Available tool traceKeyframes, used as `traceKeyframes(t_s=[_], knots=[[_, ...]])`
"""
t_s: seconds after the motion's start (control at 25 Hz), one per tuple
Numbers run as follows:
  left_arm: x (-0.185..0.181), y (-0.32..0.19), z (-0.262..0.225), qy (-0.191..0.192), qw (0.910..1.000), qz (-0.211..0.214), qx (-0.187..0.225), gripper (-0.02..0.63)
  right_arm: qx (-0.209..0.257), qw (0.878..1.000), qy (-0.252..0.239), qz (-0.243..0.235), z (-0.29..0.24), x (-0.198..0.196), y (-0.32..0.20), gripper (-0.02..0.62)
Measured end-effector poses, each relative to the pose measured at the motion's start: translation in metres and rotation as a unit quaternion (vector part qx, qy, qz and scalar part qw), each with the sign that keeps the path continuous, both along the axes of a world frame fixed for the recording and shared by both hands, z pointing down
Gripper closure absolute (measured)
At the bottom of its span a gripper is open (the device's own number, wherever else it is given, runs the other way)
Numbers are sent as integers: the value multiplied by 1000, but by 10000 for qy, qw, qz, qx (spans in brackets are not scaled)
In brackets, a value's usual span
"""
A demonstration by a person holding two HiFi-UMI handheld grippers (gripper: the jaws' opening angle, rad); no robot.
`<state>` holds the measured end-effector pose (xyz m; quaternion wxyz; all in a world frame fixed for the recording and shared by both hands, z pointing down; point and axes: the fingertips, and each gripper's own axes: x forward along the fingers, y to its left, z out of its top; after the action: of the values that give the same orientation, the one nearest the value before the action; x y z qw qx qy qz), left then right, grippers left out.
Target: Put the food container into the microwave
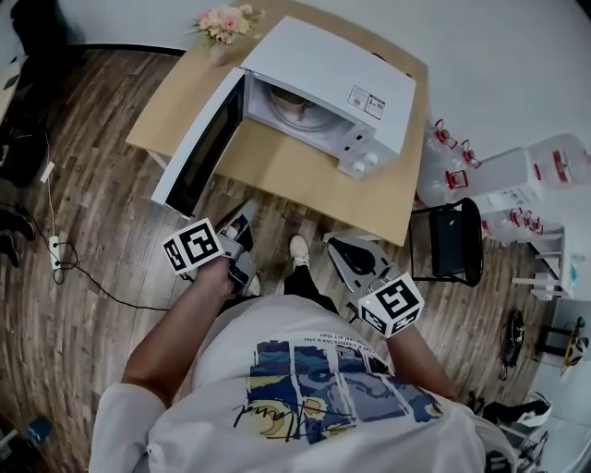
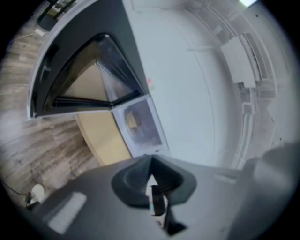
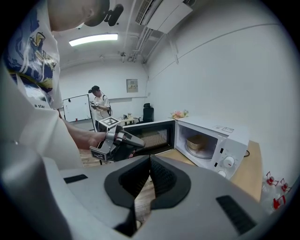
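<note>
Looking down in the head view, the microwave (image 1: 328, 78) stands on the table (image 1: 277, 171) with its door (image 1: 199, 143) swung wide to the left. The food container (image 1: 294, 108) already sits inside on the turntable. A bunch of flowers (image 1: 224, 23) stands at the table's far edge. The left gripper (image 1: 247, 214) and the right gripper (image 1: 338, 243) are both held low by the person's body, well apart from the microwave, over the wooden floor.

In the left gripper view the jaws are pressed together with nothing between them. Beyond them lie the open door (image 2: 84, 79) and the lit cavity, where the container (image 2: 132, 121) shows as a small tan shape.

In the right gripper view the jaws also meet with nothing held. The container (image 3: 197, 142) rests squarely inside the cavity, clear of the door opening, and a second person stands far back in the room.

The placing looks done, so the likely remaining step is shutting the door. To do that well, bring the left gripper to the door's outer face near its free edge and push in a smooth arc. Keep the jaws closed so they give a blunt contact, and ease off near the latch so the microwave does not slide on the table.
</note>
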<state>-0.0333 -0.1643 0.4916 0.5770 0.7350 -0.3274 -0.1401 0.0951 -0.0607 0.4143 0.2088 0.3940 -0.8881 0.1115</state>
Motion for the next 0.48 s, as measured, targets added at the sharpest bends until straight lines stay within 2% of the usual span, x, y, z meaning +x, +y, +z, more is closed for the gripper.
traceKeyframes(t_s=[0.48], knots=[[-13, 25, -2, -108, 9999, -21, 38, 600, 51, 10000, -23, -38, -1, -16, 14, 586]])
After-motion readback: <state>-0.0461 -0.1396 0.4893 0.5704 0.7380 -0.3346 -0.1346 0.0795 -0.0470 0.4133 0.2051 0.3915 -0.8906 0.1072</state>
